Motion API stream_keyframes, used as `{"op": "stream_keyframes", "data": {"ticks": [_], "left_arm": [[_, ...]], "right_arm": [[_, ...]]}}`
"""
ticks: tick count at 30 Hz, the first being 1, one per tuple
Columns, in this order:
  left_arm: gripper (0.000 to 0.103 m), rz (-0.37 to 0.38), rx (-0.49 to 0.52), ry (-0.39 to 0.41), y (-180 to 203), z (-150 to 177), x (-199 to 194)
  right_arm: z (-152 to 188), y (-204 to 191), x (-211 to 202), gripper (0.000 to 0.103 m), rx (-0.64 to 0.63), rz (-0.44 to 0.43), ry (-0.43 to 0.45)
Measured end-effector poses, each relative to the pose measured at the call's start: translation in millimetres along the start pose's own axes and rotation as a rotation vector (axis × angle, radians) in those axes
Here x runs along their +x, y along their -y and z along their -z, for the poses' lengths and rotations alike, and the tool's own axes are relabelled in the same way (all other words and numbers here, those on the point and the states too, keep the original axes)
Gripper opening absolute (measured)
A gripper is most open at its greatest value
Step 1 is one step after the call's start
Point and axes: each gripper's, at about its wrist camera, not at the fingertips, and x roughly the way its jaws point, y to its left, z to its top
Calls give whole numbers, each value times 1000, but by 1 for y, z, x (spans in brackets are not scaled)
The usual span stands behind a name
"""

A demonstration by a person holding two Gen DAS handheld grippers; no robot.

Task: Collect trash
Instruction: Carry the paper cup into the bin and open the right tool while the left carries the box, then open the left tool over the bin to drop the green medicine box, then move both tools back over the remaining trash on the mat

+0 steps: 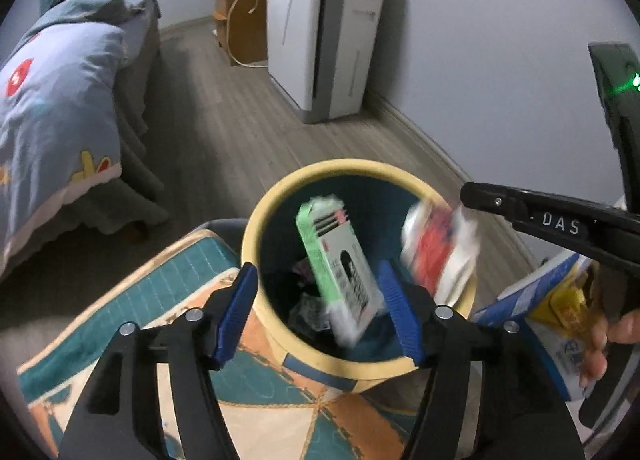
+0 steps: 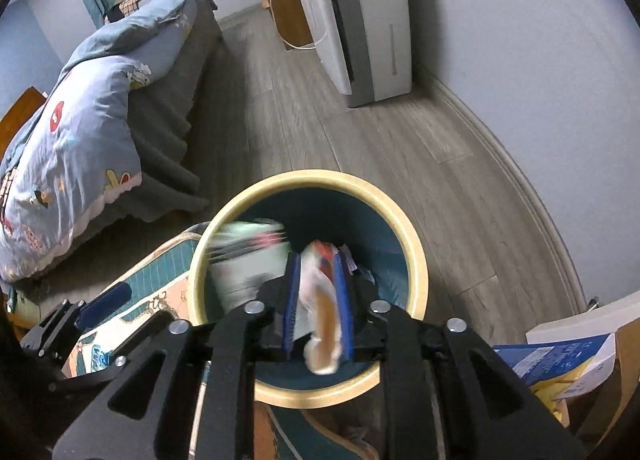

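Left wrist view. The left gripper hangs over the mouth of a round bin, cream rim, dark teal inside, standing on a patterned rug beside the bed. Its blue fingers are spread wide and grip nothing. Between them a green-and-white carton sits tilted inside the bin's opening, lower end blurred; it looks to be dropping in rather than held. Dark scraps lie at the bottom. From the right, the right gripper reaches over the rim with a crumpled red-and-white wrapper at its tip, blurred. Judged: both tools are placed over the opening so that released items fall inside.

Right wrist view. The right gripper's fingers stand narrow, pinched on the wrapper, which hangs between the pads directly above the bin. The carton shows as a pale smear at the bin's left side. A grey air purifier stands against the wall, well apart. Blue-and-yellow packaging lies at lower right, outside the bin; possibly more trash, but that cannot be told. Next step, as a judgement: open the pinch so the wrapper falls in.
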Motion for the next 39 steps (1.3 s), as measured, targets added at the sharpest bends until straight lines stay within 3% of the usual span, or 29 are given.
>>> {"op": "stream_keyframes", "data": {"ticks": [5,7,10,20,26,33,39], "left_arm": [[74,-24,-44,-2,-17,9,-14],[83,-45,-59,6,-25,15,-24],[91,-70,-90,10,-37,25,-40],[94,-163,-158,52,-90,62,-124],[95,-260,-221,58,-136,110,-178],[95,-344,-398,54,-196,180,-222],[95,-342,-547,1,-220,235,-220]], "right_arm": [[-1,-6,-3,48,-8,-13,7],[-1,-12,-7,75,-18,-23,17],[-3,-24,-14,95,-40,-40,37],[13,-76,-38,97,-197,-35,69],[44,-116,-42,97,-296,-57,19],[85,-168,-50,97,-373,-97,-9],[127,-201,-44,97,-418,-112,-73]]}}
